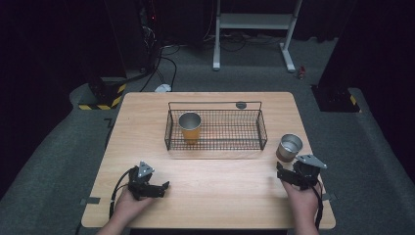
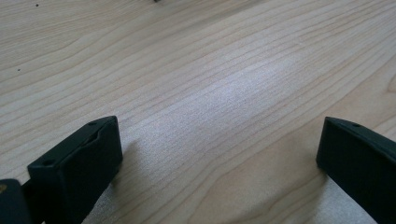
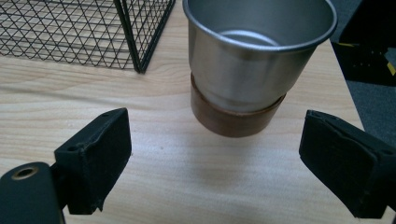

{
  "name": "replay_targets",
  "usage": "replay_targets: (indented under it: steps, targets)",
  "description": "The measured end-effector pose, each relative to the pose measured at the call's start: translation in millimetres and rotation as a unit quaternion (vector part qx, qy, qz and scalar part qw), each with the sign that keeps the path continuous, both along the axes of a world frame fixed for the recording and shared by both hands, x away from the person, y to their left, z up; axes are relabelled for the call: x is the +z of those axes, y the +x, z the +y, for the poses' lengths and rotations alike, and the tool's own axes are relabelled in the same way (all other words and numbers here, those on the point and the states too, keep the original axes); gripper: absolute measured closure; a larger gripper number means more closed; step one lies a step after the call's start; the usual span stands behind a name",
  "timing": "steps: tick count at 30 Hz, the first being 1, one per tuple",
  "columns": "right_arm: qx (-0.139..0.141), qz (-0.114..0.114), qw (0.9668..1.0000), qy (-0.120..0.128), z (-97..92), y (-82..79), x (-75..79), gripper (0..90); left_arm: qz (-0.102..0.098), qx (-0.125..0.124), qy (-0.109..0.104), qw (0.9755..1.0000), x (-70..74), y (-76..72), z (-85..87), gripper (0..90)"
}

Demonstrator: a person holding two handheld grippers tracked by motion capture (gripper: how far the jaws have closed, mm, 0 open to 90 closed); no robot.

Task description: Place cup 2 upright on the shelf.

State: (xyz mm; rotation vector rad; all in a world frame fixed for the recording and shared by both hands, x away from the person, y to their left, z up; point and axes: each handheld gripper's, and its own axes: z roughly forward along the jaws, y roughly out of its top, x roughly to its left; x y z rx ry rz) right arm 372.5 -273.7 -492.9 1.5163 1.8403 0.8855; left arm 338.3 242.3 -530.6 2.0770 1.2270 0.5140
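While both claws gape empty, pale wood table (image 1: 210, 196), wire basket (image 1: 215, 128), steel cup (image 1: 289, 148), dark carpeted room.

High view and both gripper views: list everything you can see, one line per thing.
table: one, light wood, centre of the high view.
wire basket: one, black, on the far middle of the table.
orange cup: one, steel inside and orange outside, upright in the basket's left part.
brown-based cup: one, steel with a brown band at the base, upright on the table right of the basket, just ahead of the right gripper.
white frame: one, on the floor beyond the table.
left gripper: one, black, near left of the table, jaws apart over bare wood.
right gripper: one, black, near right, jaws apart facing the brown-based cup.
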Motion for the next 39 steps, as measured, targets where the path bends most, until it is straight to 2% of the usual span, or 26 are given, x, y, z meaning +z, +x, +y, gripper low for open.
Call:
replay_targets:
  steps: [7, 11, 15, 39]
  targets:
    - [-0.002, -0.003, 1.0, 0.007, -2.9, 8.5, 2.5, 9.3, 0.001, 0.0, 0.0, 1.0, 0.1, 0.2, -0.1, 0.6]
    - [-0.001, -0.015, 0.9997, 0.02, -5.8, 11.1, 5.0, 9.3, 0.001, 0.0, 0.0, 1.0, 0.1, 0.3, -0.3, 0.6]
    - [-0.004, -0.011, 0.9996, 0.026, -7.1, 14.7, 2.8, 9.3, 0.0, -0.001, 0.001, 1.0, 0.1, 0.9, -0.4, 0.6]
    - [-0.026, -0.02, 0.9992, 0.022, -3.2, 48.2, 0.4, 9.9, 0.0, -0.001, -0.001, 1.0, 0.0, 0.6, -0.3, 0.7]
